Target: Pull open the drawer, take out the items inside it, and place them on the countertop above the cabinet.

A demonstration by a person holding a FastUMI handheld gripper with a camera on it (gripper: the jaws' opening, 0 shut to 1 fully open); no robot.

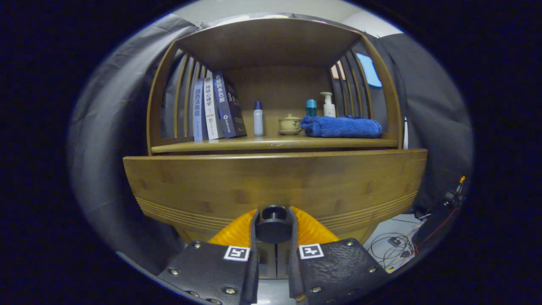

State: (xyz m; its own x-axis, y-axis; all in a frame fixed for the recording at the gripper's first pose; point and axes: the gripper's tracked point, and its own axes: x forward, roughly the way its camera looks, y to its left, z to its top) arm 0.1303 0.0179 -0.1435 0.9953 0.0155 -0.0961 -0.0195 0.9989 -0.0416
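Wooden drawer [275, 182]: tool [274, 226] clamps its knob [274, 223].

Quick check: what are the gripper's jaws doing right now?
Gripper: jaws closed on the drawer knob, one on each side.

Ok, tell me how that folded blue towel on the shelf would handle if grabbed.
The blue towel looks soft and thick, so it would likely sag and unfold when lifted. Probably light, not slippery, unbreakable. The gripper is shut on the drawer knob, well below it.
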